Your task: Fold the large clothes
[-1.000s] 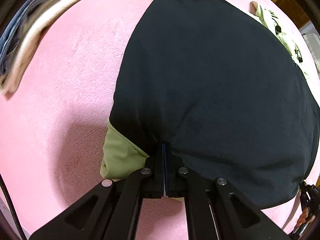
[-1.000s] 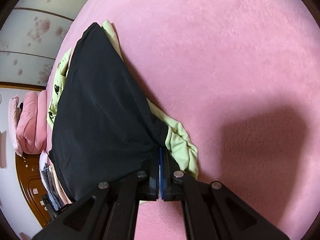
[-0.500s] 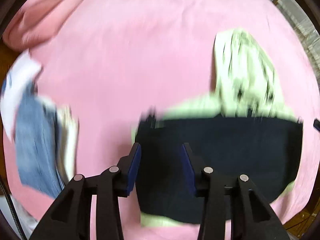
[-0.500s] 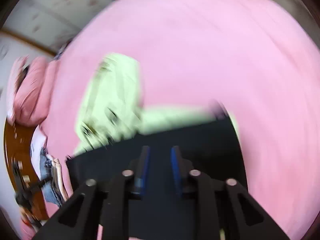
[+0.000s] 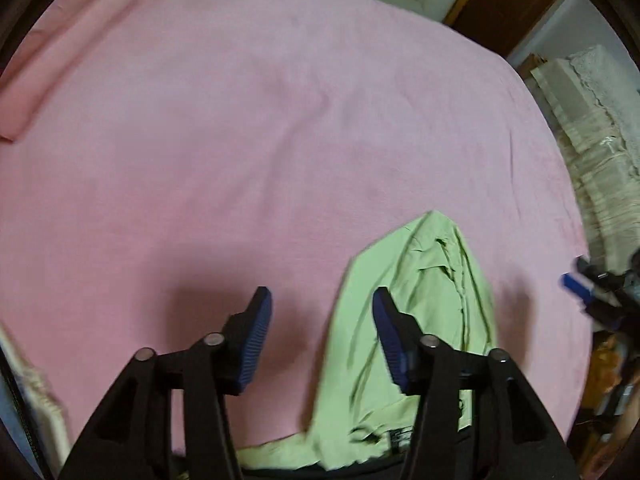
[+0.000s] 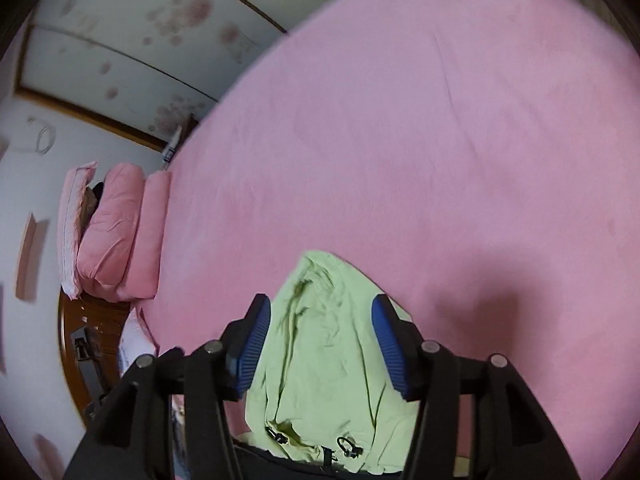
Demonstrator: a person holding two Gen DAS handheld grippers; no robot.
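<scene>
**Hood end lies far of both tongs, long axis running away from them**

The light green jacket [image 5: 416, 320] lies on the pink bed [image 5: 280, 120], its dark lining or folded-over black part [image 6: 280, 462] showing only as a strip at the near edge under the tong frames. What shows ahead is a tapering light green lobe, probably the hood or upper part, with its tip pointing toward the far side of the bed. So the garment's long axis runs near to far, roughly in line with both tongs.

The left tongs [image 5: 322, 300] stand about half open with nothing between the blue pads; their jaws have just been opening. The green lobe lies to their right, passing behind the right pad, while the left pad hangs over bare bedding.

The right tongs [image 6: 320, 308] are likewise about half open and empty, their jaws also just opened. Here the lobe sits directly between and beyond the pads, so the right hand looks the better centred on it.

A drawcord with dark toggles [image 6: 346, 446] lies at the near part of the green cloth. Judging from this, the next fold would bring the far tip back toward the near edge.
</scene>
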